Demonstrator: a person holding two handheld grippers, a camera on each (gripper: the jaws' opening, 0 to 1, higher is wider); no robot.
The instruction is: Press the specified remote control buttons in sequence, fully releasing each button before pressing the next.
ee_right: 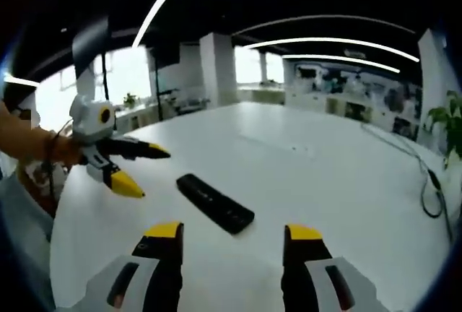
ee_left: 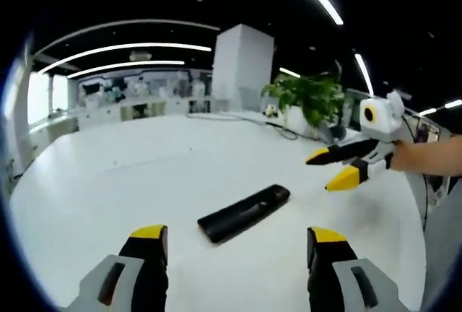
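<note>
White table spans an office with ceiling light strips and a potted plant. Black remote control lies flat mid-table, long axis diagonal, between both released grippers, left and right, untouched.

left gripper view: rides low over the white table, looking forward between its own jaws, near the black remote.
right gripper view: faces the remote from the opposite side, equally near.
shared: remote, tabletop; each view catches the other gripper.
</note>
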